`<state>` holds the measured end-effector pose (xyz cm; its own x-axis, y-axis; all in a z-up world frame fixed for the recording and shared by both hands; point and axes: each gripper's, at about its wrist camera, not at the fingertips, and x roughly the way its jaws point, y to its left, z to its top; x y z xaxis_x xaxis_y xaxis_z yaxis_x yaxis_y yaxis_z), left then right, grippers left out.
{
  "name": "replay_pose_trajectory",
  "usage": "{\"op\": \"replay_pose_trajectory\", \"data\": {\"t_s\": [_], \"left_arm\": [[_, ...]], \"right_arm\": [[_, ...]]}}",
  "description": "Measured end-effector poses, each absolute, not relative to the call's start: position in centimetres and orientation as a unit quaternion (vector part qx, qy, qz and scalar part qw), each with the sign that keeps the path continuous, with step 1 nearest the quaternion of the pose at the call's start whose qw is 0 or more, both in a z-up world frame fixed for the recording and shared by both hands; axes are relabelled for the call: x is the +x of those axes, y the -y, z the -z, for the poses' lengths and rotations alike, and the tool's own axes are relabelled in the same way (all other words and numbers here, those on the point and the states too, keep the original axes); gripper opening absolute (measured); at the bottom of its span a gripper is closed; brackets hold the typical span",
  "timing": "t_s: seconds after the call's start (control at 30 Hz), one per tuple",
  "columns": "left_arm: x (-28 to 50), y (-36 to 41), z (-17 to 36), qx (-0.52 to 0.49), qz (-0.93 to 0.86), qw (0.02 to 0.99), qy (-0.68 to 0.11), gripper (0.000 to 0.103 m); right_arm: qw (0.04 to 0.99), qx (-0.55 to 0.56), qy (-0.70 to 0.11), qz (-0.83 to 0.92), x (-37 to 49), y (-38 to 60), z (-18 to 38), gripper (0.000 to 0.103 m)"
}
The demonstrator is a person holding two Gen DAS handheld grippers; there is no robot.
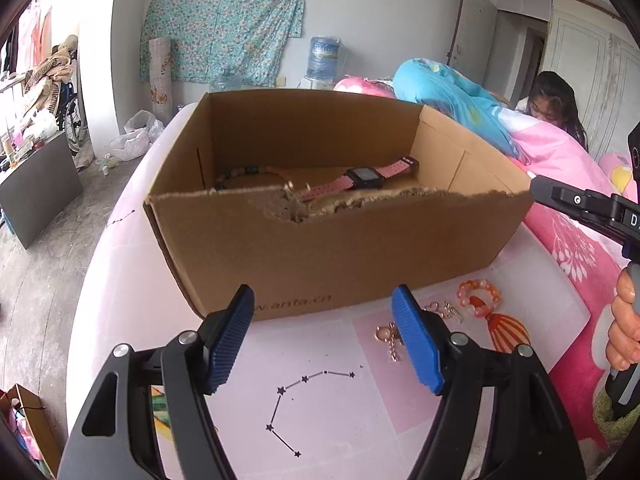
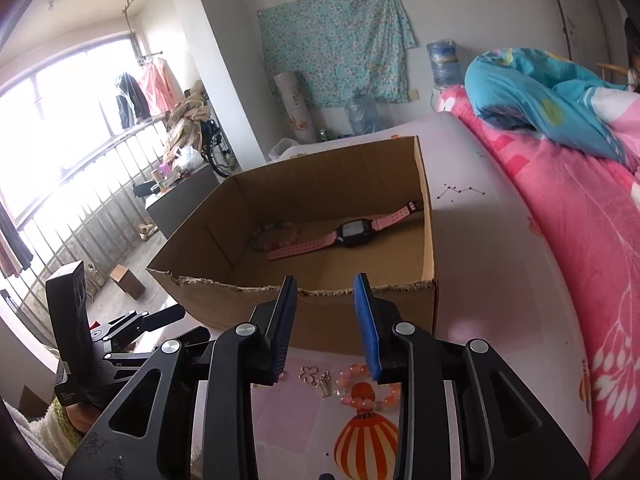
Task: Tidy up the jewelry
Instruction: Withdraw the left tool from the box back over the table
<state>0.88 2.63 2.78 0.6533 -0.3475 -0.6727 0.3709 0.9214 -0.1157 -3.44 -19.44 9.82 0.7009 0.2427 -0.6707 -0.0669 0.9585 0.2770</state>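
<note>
An open cardboard box (image 1: 328,248) stands on a pale pink mat; it also shows in the right wrist view (image 2: 426,216). Inside lie a pink-strapped watch (image 1: 362,179) (image 2: 352,234) and a bead bracelet (image 1: 244,172) (image 2: 274,236). In front of the box on the mat lie a pink bead bracelet (image 1: 478,294) (image 2: 368,390), a small silver charm (image 1: 452,312) (image 2: 324,385) and a gold chain piece (image 1: 388,338). My left gripper (image 1: 324,340) is open and empty, above the mat before the box. My right gripper (image 2: 326,330) is open and empty, above the pink bracelet.
The mat (image 1: 328,400) has a star-line print and an orange balloon print (image 2: 362,440). A bed with a pink quilt (image 2: 580,260) and a blue blanket (image 1: 448,92) is on the right. A person (image 1: 556,100) sits behind the bed. Clutter stands on the floor to the left.
</note>
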Motion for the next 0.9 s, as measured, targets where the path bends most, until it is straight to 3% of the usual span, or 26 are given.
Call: {"op": "replay_pose_trajectory", "data": {"t_s": [0.07, 0.17, 0.3, 0.57, 0.67, 0.77, 0.8, 0.9], "left_arm": [[0.2, -2.2, -1.8, 0.025, 0.204, 0.901, -0.383, 0.069], [-0.8, -1.6, -0.2, 0.052, 0.198, 0.889, -0.409, 0.069], [-1.1, -1.2, 1.6, 0.087, 0.179, 0.881, -0.429, 0.070], [-0.1, -1.2, 2.2, 0.078, 0.149, 0.888, -0.427, 0.087], [0.1, -1.5, 2.6, 0.070, 0.135, 0.892, -0.426, 0.098], [0.3, -1.6, 2.5, 0.074, 0.137, 0.890, -0.428, 0.098], [0.4, -2.0, 2.3, 0.075, 0.138, 0.889, -0.429, 0.098], [0.6, -2.0, 2.2, 0.076, 0.138, 0.888, -0.433, 0.098]], "right_arm": [[0.906, 0.106, -0.404, -0.068, -4.5, 19.5, -8.8, 0.044], [0.890, 0.104, -0.440, -0.056, -5.4, 19.6, -7.2, 0.045], [0.886, 0.103, -0.444, -0.087, -2.5, 18.1, -7.4, 0.035], [0.899, 0.132, -0.411, -0.074, 0.3, 19.2, -8.9, 0.033], [0.896, 0.075, -0.435, -0.036, -2.3, 19.2, -7.9, 0.045], [0.884, 0.026, -0.467, -0.017, -4.8, 18.4, -6.2, 0.056], [0.878, 0.016, -0.478, -0.018, -5.4, 18.1, -5.5, 0.064], [0.860, -0.002, -0.510, -0.008, -5.7, 17.3, -3.3, 0.068]]}}
